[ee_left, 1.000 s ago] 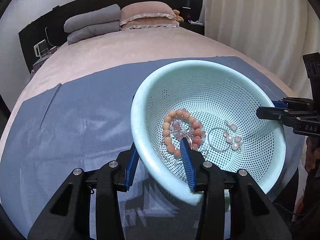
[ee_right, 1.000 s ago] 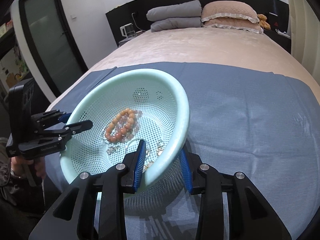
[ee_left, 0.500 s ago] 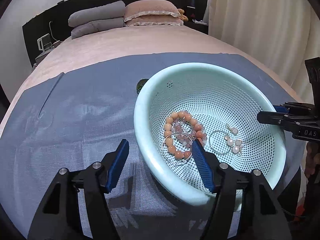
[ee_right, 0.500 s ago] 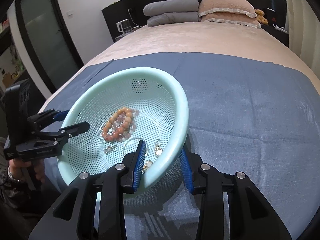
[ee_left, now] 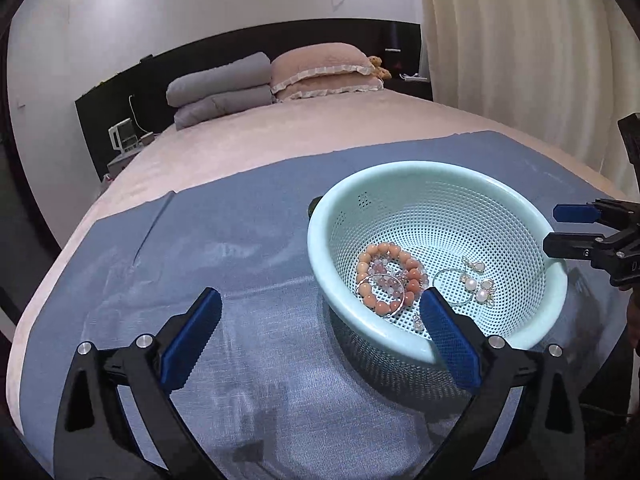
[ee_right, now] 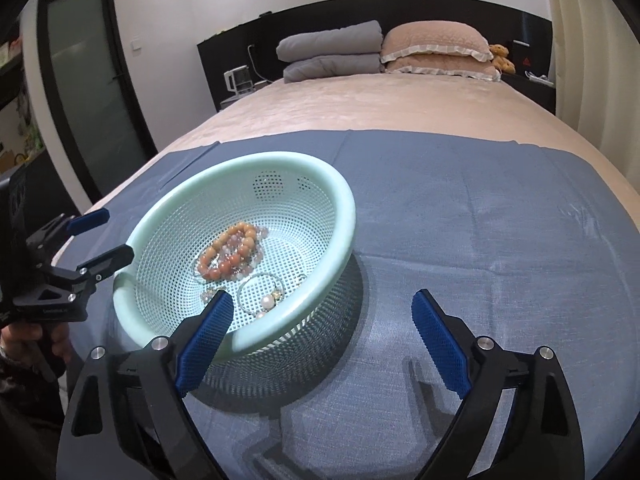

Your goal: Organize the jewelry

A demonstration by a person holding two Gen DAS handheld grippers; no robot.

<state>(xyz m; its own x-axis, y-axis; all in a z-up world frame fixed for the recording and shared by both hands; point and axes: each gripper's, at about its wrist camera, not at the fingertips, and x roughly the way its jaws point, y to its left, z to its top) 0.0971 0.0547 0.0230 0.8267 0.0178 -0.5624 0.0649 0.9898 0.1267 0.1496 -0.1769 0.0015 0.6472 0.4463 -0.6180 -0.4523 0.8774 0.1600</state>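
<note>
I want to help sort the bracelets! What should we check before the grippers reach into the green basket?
1. Left hand-held gripper free to grab: ok. Its jaws have just been opening, stand wide and grip nothing, though the basket's rim sits between them.
2. Right hand-held gripper free: ok. Its jaws have just been opening too, wide, rim between them but not pinched.
3. Basket resting on the blue cloth: ok, nobody holds it.
4. Orange bead bracelet in reach: ok, on top, near the middle.
5. Pearl earrings clear of the thin ring: cannot tell.
6. Somewhere to put sorted pieces: cannot tell, no tray in view.
</note>
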